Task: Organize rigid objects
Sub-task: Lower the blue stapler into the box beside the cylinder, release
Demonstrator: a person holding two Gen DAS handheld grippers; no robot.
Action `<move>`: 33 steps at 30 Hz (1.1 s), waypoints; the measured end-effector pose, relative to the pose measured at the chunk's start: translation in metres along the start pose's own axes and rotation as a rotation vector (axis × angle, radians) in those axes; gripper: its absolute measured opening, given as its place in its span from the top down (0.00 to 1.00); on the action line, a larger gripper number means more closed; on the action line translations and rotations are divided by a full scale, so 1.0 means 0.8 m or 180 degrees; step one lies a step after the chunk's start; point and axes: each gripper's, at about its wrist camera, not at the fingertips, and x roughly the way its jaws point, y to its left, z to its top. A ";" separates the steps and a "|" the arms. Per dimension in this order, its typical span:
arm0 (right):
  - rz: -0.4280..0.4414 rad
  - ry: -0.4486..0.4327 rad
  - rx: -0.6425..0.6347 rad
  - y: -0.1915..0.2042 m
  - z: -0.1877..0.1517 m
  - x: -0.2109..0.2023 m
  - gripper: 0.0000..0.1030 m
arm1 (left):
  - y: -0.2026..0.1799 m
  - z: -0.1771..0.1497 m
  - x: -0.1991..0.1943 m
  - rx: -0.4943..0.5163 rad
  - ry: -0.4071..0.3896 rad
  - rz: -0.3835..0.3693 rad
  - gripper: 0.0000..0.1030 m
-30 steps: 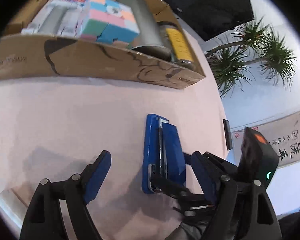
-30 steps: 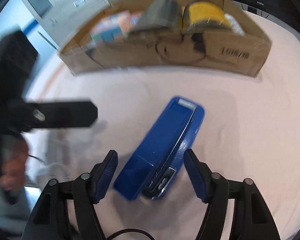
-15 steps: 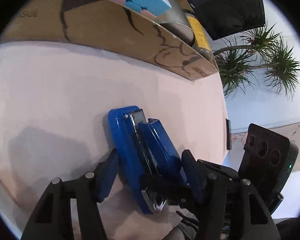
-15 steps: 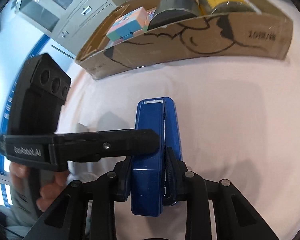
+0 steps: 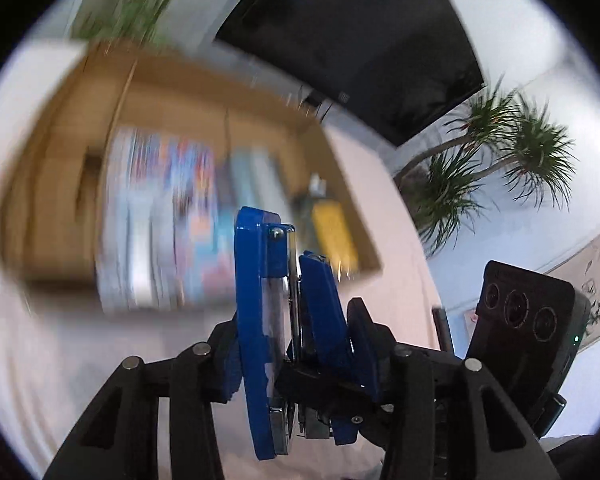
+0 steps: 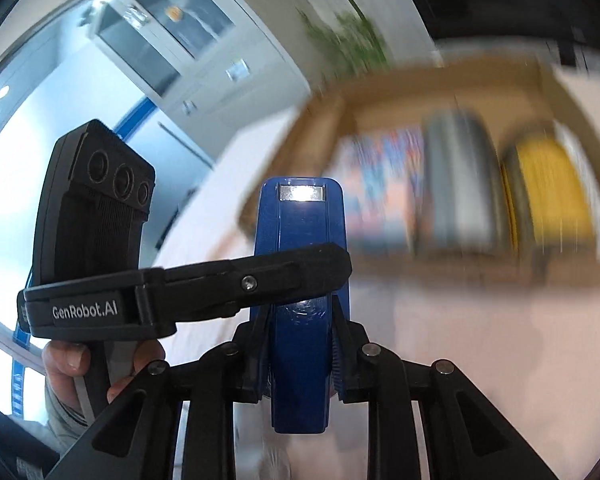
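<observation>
We see the glossy blue plastic stapler (image 6: 302, 280) with its bright metal front plate held clear above the pale pink table (image 6: 480, 360). Our left gripper (image 5: 296, 344), jaws just closing, presses its top and base; our right gripper (image 6: 300, 356) clamps its sides. Beyond it the blurred brown cardboard box (image 5: 52, 184) holds a yellow-labelled can (image 6: 548, 192) and colourful boxes

The blue stapler (image 6: 304, 280) that lay flat on the pink bench (image 6: 480, 360) got squeezed as the jaws of the right gripper (image 6: 300, 360) and the left gripper (image 5: 296, 344) closed on it from both sides, and it was lifted up off the bench toward the cardboard box (image 5: 52, 184).
</observation>
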 end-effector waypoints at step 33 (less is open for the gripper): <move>-0.1284 0.0380 0.0533 -0.086 0.152 0.177 0.78 | 0.101 0.139 0.109 0.0132 0.0548 0.0747 0.32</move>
